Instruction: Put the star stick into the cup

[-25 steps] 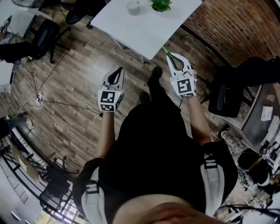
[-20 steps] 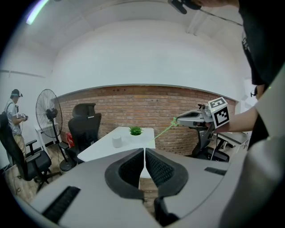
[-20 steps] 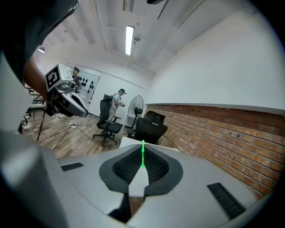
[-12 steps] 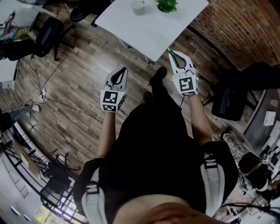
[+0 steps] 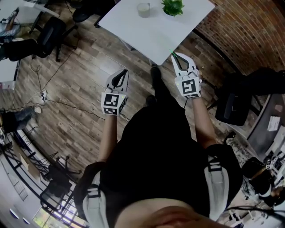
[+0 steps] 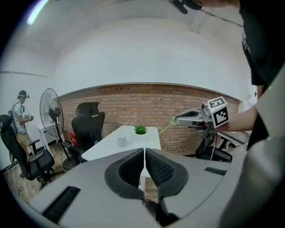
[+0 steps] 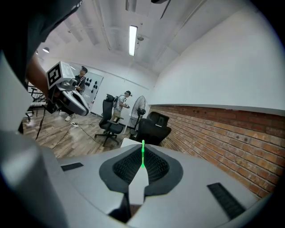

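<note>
While the star stick [image 7: 143,153] is being clamped between the closed jaws of the right gripper [image 5: 174,55], its green tip is being held at the near edge of the white table [image 5: 191,24]. The cup [image 5: 143,9] is sitting farther back on that table, beside a small green plant [image 5: 173,6]. The left gripper [image 5: 120,75] is being held alongside, its jaws pressed together on nothing.
</note>
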A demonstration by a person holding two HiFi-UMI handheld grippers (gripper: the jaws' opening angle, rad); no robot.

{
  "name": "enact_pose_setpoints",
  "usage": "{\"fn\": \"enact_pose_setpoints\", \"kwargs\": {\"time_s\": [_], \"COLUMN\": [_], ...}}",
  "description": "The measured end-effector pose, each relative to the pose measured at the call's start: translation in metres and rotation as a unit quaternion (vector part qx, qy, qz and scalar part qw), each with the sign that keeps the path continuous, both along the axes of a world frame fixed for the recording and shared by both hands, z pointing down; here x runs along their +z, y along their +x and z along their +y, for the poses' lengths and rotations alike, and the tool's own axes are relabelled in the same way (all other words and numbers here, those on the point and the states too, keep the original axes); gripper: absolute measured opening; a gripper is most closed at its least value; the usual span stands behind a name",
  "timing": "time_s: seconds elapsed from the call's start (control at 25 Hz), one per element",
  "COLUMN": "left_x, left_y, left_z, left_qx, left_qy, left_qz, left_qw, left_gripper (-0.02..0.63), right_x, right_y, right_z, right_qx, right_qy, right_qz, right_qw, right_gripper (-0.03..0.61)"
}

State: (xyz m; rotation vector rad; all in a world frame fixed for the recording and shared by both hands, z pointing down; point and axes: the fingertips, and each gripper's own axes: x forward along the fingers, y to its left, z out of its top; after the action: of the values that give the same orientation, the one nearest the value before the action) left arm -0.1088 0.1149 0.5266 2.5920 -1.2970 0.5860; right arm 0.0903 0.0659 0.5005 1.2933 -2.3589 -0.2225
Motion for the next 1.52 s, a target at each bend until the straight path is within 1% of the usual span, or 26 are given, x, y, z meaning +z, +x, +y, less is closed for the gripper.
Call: {"fn": "enact_pose_setpoints", "kwargs": {"time_s": [0.2, 0.52, 0.72, 0.96, 1.24, 1.4, 1.52], "left_x": [-0.007, -0.018, -0.018, -0.018, -0.016, -0.016, -0.018], "left_y": [0.004, 0.003, 0.003, 0.005, 0.001, 0.005, 0.009], "left_z": [-0.025, -0.077, -0.106, -0.140, -0.171, -0.191, -0.209], "left_qx": [0.004, 0.001, 0.000, -0.006, -0.019, -0.024, -0.027], "left_qy": [0.009, 0.018, 0.015, 0.010, 0.001, -0.001, 0.000], "left_qz": [-0.001, -0.010, -0.012, -0.009, -0.011, -0.010, -0.010], "left_qw": [1.0000, 0.9998, 0.9998, 0.9999, 0.9998, 0.9997, 0.9996], "left_gripper": [0.028, 0.028, 0.028, 0.028, 0.028, 0.028, 0.028], "right_x": [0.010, -0.004, -0.008, -0.005, -0.002, -0.003, -0.004], "right_y": [0.009, 0.008, 0.003, 0.002, -0.003, -0.002, -0.007], "right_z": [-0.021, -0.083, -0.116, -0.148, -0.184, -0.204, -0.218], "right_qx": [0.000, 0.000, -0.001, -0.005, -0.029, -0.032, -0.048], "right_qy": [-0.013, 0.005, 0.008, -0.003, -0.002, -0.008, -0.004], "right_qz": [0.013, -0.002, -0.011, -0.012, -0.012, -0.009, -0.015], "right_qw": [1.000, 1.000, 1.000, 1.000, 1.000, 0.999, 0.999], "right_gripper": [0.008, 0.009, 0.009, 0.009, 0.009, 0.009, 0.008]}}
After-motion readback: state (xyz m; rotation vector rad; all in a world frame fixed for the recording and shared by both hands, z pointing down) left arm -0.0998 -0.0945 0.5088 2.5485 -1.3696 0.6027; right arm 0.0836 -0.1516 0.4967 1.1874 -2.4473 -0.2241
